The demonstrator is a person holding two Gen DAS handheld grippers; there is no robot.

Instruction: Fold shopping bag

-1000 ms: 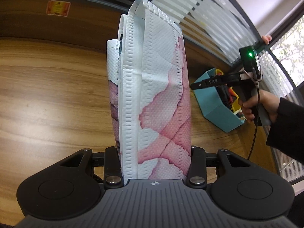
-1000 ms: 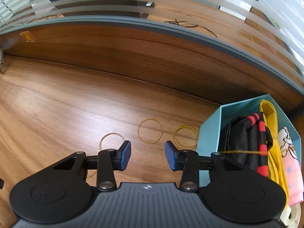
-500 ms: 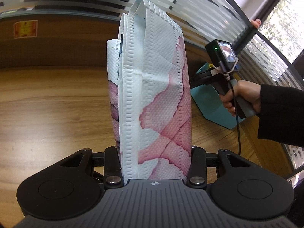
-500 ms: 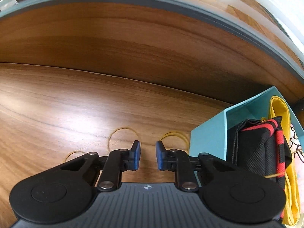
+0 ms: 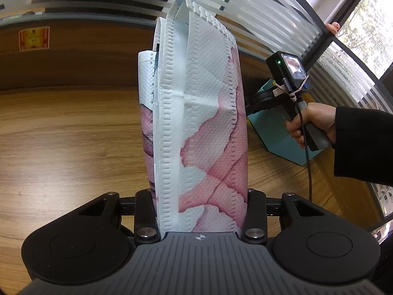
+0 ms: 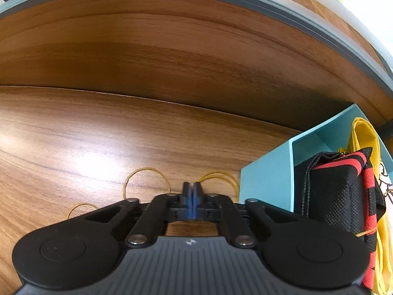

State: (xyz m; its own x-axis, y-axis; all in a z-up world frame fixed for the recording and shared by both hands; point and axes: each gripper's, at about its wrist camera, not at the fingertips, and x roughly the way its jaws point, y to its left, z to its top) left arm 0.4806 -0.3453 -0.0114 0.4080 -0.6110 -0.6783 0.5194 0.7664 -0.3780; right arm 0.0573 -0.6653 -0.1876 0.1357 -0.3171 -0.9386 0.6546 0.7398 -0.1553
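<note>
A folded white shopping bag with pink marbling (image 5: 196, 127) stands upright between the jaws of my left gripper (image 5: 199, 206), which is shut on its lower end. The bag's white strap runs up its front. My right gripper (image 6: 192, 191) is shut with its blue pads together, low over the wooden table, just above several yellow rubber bands (image 6: 147, 180). I cannot tell whether a band is pinched between the pads. In the left wrist view the right gripper (image 5: 255, 99) is at the right, its tips hidden behind the bag.
A teal box (image 6: 266, 172) stands right of my right gripper, holding a black-and-red folded bag (image 6: 339, 191) and a yellow one (image 6: 366, 142). The box also shows in the left wrist view (image 5: 277, 132). A wooden panel wall (image 6: 172, 49) backs the table.
My right gripper has closed from open to fully shut and dropped lower toward the rubber bands. My left gripper keeps its hold on the bag, tilted slightly.
</note>
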